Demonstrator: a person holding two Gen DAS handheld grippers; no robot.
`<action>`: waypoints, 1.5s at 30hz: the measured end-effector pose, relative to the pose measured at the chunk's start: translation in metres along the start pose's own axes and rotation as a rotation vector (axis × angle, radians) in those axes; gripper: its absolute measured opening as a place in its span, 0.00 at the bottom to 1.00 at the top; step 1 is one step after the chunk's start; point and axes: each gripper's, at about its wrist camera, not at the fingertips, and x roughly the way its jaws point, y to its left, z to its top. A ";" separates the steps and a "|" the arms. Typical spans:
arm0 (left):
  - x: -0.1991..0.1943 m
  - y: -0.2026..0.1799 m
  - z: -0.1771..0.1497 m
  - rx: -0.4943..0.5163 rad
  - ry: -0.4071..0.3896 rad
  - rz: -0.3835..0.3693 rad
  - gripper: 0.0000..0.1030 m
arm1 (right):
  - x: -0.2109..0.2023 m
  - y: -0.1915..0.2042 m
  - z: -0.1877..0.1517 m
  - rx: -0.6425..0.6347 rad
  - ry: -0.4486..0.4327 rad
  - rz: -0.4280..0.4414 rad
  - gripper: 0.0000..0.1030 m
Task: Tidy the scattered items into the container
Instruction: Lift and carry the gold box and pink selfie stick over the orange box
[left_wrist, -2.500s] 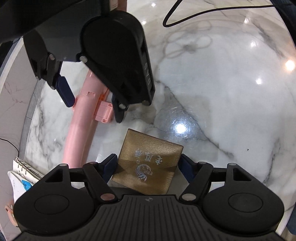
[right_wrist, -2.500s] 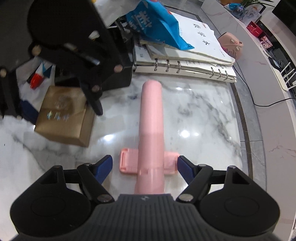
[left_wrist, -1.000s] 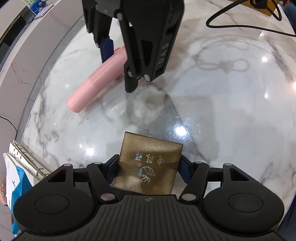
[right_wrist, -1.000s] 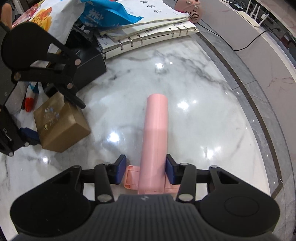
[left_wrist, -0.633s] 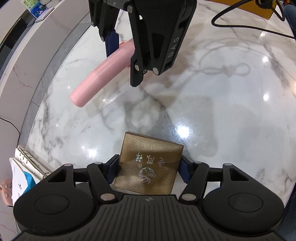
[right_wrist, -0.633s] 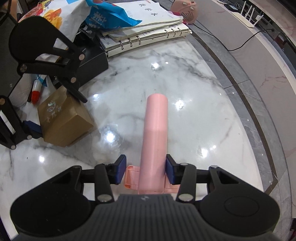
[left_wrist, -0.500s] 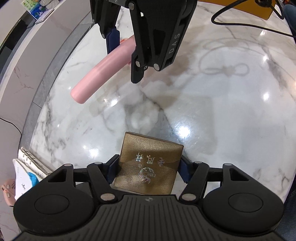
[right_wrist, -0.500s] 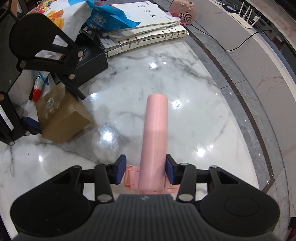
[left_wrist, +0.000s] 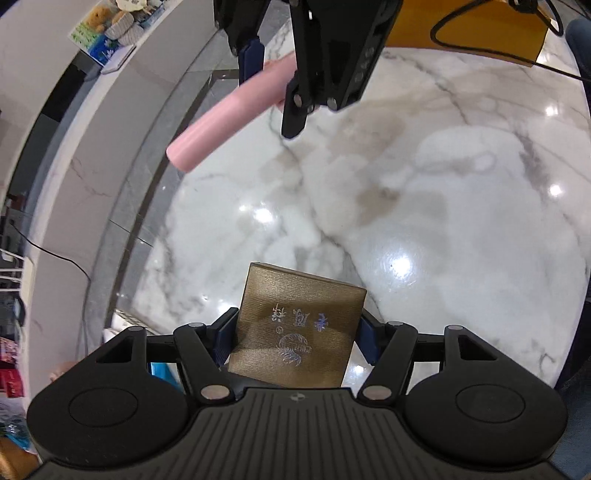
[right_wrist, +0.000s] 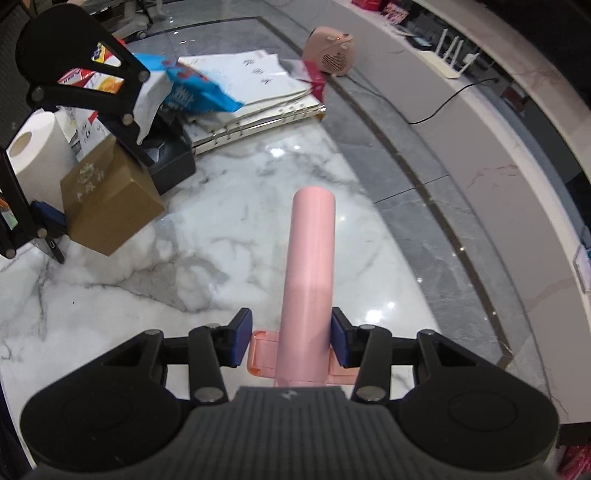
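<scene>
My left gripper (left_wrist: 295, 332) is shut on a gold-brown box (left_wrist: 299, 325) with silver characters on its top, held clear above the white marble table (left_wrist: 424, 206). My right gripper (right_wrist: 291, 338) is shut on a long pink tube (right_wrist: 310, 258) with a pink clip at its base, also lifted off the table. In the left wrist view the right gripper (left_wrist: 280, 96) and the pink tube (left_wrist: 225, 114) hang at the top. The right wrist view shows the gold-brown box (right_wrist: 107, 199) in the left gripper (right_wrist: 70, 195) at the left. No container shows clearly.
A black box (right_wrist: 173, 162), ring binders with papers (right_wrist: 255, 110), a blue bag (right_wrist: 199, 92) and a paper roll (right_wrist: 40, 155) crowd the table's far left. A pink heater (right_wrist: 330, 51) stands on the grey floor. A black cable (left_wrist: 491, 22) crosses the table's far side.
Both grippers have risen with their loads; the table looks farther below. The box and the tube keep their places between the fingers.
</scene>
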 end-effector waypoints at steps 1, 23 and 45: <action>-0.005 0.000 0.003 0.006 0.003 0.009 0.73 | -0.008 -0.002 -0.002 0.000 -0.003 -0.010 0.46; -0.156 -0.052 0.149 0.187 -0.157 0.195 0.73 | -0.232 -0.043 -0.104 0.095 -0.090 -0.282 0.46; -0.159 -0.133 0.308 0.369 -0.340 0.117 0.73 | -0.277 -0.083 -0.233 0.276 -0.041 -0.374 0.46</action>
